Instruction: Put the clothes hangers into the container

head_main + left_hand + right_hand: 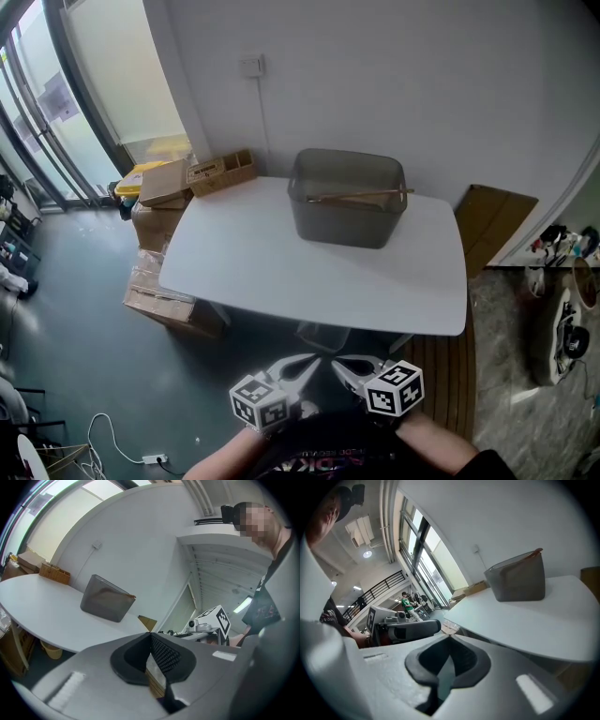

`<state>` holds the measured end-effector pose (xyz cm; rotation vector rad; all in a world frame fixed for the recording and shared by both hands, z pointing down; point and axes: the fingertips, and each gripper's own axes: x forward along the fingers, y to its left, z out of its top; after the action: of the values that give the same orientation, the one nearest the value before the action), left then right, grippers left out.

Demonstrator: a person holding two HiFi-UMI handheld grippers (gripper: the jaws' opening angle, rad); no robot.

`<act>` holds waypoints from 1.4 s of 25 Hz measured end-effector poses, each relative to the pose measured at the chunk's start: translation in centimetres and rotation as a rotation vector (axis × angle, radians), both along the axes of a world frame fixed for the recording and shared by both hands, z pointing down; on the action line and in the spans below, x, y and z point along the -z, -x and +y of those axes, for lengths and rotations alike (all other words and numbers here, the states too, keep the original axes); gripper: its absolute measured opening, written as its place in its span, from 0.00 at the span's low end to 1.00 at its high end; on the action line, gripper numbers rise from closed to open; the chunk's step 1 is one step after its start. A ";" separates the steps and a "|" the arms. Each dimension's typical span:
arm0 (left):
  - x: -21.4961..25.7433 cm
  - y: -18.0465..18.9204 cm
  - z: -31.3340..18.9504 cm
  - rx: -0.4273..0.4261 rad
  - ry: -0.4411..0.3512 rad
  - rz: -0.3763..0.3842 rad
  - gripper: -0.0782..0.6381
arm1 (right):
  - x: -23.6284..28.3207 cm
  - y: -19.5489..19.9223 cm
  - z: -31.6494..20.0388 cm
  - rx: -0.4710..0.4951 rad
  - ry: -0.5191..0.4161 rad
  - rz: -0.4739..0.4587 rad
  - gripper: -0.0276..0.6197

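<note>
A grey see-through container stands at the back of the white table. A wooden clothes hanger lies across its top, one end sticking past the right rim. The container also shows in the left gripper view, and the container with the hanger's end in the right gripper view. My left gripper and right gripper hang side by side below the table's front edge, close to my body and far from the container. Both the left gripper and the right gripper are shut with nothing in them.
Cardboard boxes and a wooden tray sit by the table's back left corner. More boxes lie on the floor under its left edge. A flat cardboard sheet leans at the right wall. Cables trail on the floor at lower left.
</note>
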<state>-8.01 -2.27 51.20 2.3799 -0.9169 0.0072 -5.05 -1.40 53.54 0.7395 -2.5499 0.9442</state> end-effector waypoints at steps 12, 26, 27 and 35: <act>-0.3 -1.4 0.3 -0.027 -0.001 -0.015 0.12 | -0.6 -0.8 0.8 0.004 0.009 -0.010 0.05; -0.4 -2.6 0.5 -0.049 0.014 -0.022 0.12 | -0.7 -1.6 0.8 0.007 0.011 -0.010 0.05; -0.4 -2.6 0.5 -0.049 0.014 -0.023 0.12 | -0.7 -1.6 0.8 0.008 0.011 -0.010 0.05; -0.5 -2.7 0.5 -0.050 0.018 -0.024 0.12 | -0.8 -1.6 0.8 0.012 0.013 -0.011 0.05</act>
<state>-5.29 -1.78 51.73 2.3899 -0.8647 0.0629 -3.46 -0.60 54.33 0.7167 -2.5522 0.9632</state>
